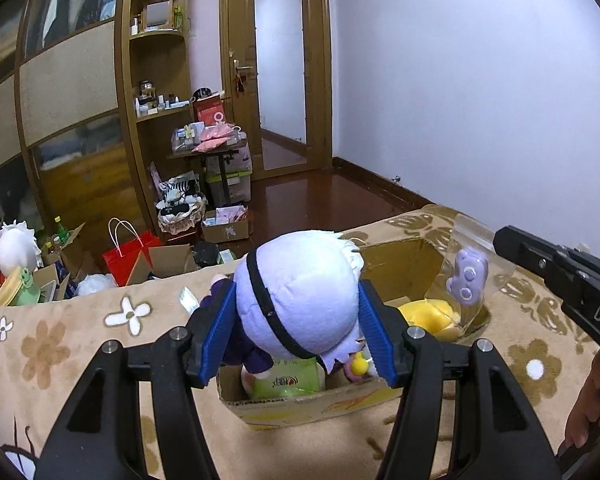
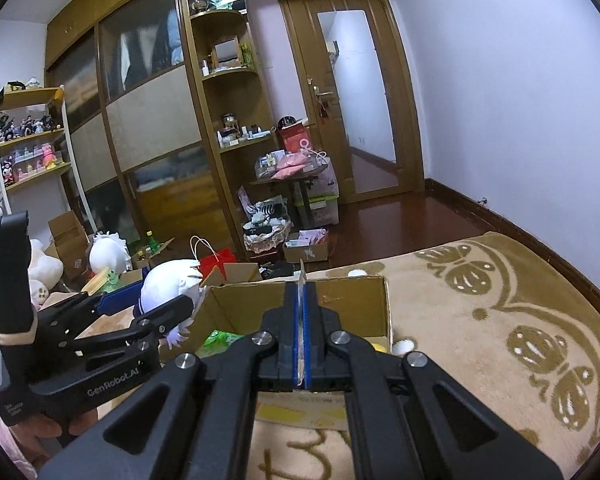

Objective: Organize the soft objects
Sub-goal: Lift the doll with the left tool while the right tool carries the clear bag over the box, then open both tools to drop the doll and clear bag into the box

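Note:
My left gripper (image 1: pixel 298 300) is shut on a plush doll (image 1: pixel 300 292) with a pale lavender head and dark clothes. It holds the doll just above the near end of an open cardboard box (image 1: pixel 400 252) on the bed. Its blue pads (image 1: pixel 220 320) press both sides of the head. My right gripper (image 1: pixel 500 240) is shut on the top edge of a clear plastic bag (image 1: pixel 466 276) with a small purple toy inside, hanging over the box's far right. In the right wrist view the bag's edge (image 2: pixel 302 276) shows between the shut gripper (image 2: pixel 300 300); the doll (image 2: pixel 168 284) and left gripper (image 2: pixel 148 302) are at the left.
Inside the box lie a yellow plush (image 1: pixel 428 312) and a green packet (image 1: pixel 288 380). The box sits on a beige flowered blanket (image 1: pixel 60 344). Beyond the bed's edge the floor holds a red bag (image 1: pixel 128 256), cartons, a basket and a white plush (image 1: pixel 14 248).

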{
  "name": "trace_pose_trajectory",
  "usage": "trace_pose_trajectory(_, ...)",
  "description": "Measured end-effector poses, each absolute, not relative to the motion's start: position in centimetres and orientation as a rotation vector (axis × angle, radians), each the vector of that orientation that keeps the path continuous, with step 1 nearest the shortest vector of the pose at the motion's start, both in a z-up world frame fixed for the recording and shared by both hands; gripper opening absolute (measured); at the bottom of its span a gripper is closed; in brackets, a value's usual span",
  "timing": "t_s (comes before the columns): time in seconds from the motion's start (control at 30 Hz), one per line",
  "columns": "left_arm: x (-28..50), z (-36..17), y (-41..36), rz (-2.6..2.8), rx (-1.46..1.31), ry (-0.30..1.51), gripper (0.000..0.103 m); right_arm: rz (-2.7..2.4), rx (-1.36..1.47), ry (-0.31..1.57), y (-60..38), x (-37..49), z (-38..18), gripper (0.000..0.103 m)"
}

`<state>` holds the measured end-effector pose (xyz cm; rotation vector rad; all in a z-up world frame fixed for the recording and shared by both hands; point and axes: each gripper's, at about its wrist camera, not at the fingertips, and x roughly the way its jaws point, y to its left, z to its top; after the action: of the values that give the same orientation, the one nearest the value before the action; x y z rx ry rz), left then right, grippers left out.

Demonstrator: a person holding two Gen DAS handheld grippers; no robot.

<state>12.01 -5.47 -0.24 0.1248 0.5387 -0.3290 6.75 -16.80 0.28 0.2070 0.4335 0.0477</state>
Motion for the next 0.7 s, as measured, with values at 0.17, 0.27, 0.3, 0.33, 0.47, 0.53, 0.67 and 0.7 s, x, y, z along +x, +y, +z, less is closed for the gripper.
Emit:
trace_pose_trajectory(0.17, 13.5, -1.4, -5.8, -0.34, 0.103, 0.563, 0.06, 0.044, 0.202, 0.446, -17.0, 8.3, -0.9, 0.003)
trace_pose_trajectory(0.27, 14.1, -2.2, -5.9, -0.349, 0.099, 0.582, 0.062, 0.045, 0.207, 0.452, -16.9, 8.8, -1.7, 0.003)
trace_pose_trajectory(0.3, 14.3, -2.6, -6.0, -0.351, 0.096, 0.591, 0.063, 0.045, 0.21, 0.456, -16.9, 9.0, -2.0, 0.003)
trace_pose_trajectory(0.33, 14.6, -3.0, -6.0, -0.355, 0.094, 0.604, 0.065, 0.05, 0.213, 0.462, -16.9, 9.2, -2.2, 0.003)
trace_pose_trajectory(0.47, 15.1, -3.9, -6.0, -0.356, 0.104, 0.632, 0.065, 0.062, 0.217, 0.501, -16.7, 10.0, -3.3, 0.003)
trace_pose_trajectory(0.53, 15.3, -4.1, -6.0, -0.356, 0.108, 0.638, 0.069, 0.068, 0.218, 0.517, -16.7, 10.2, -3.7, 0.003)
trace_pose_trajectory(0.67, 15.4, -4.3, -5.9, -0.36, 0.101, 0.648, 0.079, 0.072, 0.262, 0.525, -17.3, 10.3, -3.8, 0.004)
trace_pose_trajectory(0.7, 15.3, -4.3, -5.8, -0.358, 0.101, 0.649, 0.079, 0.068, 0.271, 0.527, -17.5, 10.3, -3.8, 0.004)
